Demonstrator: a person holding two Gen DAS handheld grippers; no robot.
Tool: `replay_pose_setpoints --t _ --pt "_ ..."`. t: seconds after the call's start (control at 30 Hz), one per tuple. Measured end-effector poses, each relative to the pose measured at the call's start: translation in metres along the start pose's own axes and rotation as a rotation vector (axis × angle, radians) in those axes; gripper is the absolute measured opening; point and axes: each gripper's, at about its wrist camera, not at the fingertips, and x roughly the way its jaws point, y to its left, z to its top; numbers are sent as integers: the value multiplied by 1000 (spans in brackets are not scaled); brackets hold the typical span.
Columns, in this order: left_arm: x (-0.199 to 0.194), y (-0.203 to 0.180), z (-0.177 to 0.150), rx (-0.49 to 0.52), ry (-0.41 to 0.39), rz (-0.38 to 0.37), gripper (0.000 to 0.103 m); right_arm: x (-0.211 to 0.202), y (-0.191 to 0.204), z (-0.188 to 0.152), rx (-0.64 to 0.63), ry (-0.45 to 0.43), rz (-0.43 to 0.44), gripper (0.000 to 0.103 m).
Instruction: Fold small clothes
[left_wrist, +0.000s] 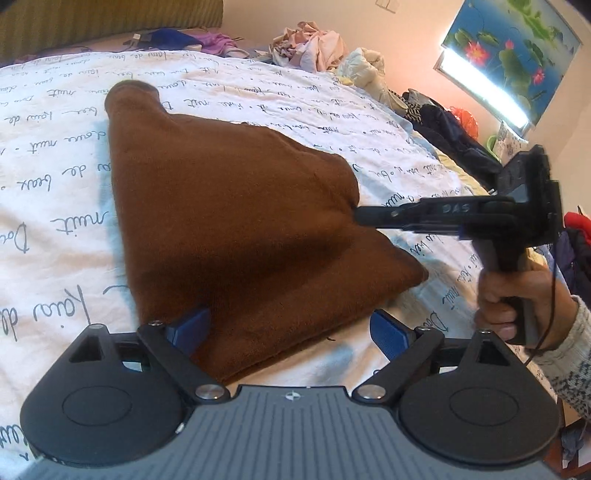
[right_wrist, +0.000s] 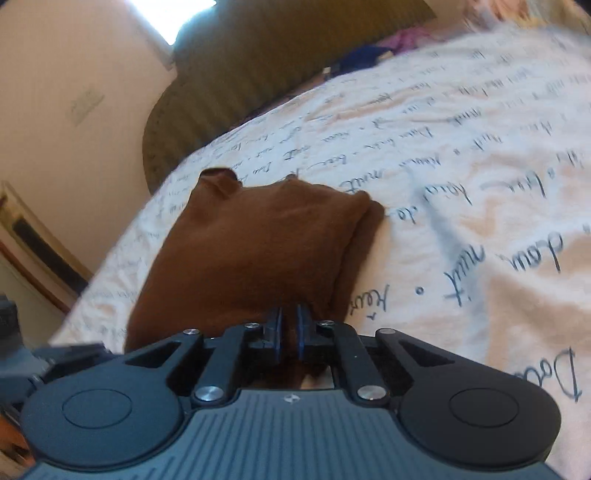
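A brown knit garment (left_wrist: 229, 206) lies partly folded on the white bed sheet (left_wrist: 55, 166) printed with handwriting. My left gripper (left_wrist: 291, 328) is open at the garment's near corner, and the cloth lies between its blue pads (left_wrist: 192, 325) without being pinched. From the right, my right gripper (left_wrist: 360, 216) is shut on the garment's right edge and lifts that part slightly. A person's hand (left_wrist: 517, 295) holds its handle. In the right wrist view the jaws of the right gripper (right_wrist: 289, 314) are closed on the brown garment (right_wrist: 258, 243), which stretches away over the sheet (right_wrist: 461, 184).
A heap of pale clothes (left_wrist: 314, 44) sits at the far edge of the bed. Dark clothes (left_wrist: 443, 125) lie along its right side. An olive headboard (right_wrist: 258, 55) stands behind the bed, with purple and blue garments (left_wrist: 192, 38) in front of it.
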Motion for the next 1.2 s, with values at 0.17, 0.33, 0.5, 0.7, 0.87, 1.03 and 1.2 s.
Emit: replay_pose_setpoints --t 0.17,0.33,0.5,0.7,0.87,1.03,1.2 --pt "0 1 -2 -67 -38 -28 103 -38 22 0 -6 -82 48 12" --pt "-3 -4 -5 -144 -88 9 103 -4 21 -28 -112 25 -93 21" --pt "-6 -7 -10 -263 -164 54 103 -33 23 -31 -64 -53 -44 26" --pt "-5 -10 -7 -349 -195 85 103 -16 33 -52 -129 29 -105 25" --pt "-2 -11 -9 -357 -214 115 103 -43 35 -53 -149 -50 -71 27" --pt "2 -19 -7 -341 -213 155 103 -29 70 -24 -307 -163 -104 30" --pt "11 -28 -3 -317 -186 220 103 31 81 1 -395 -105 -181 103"
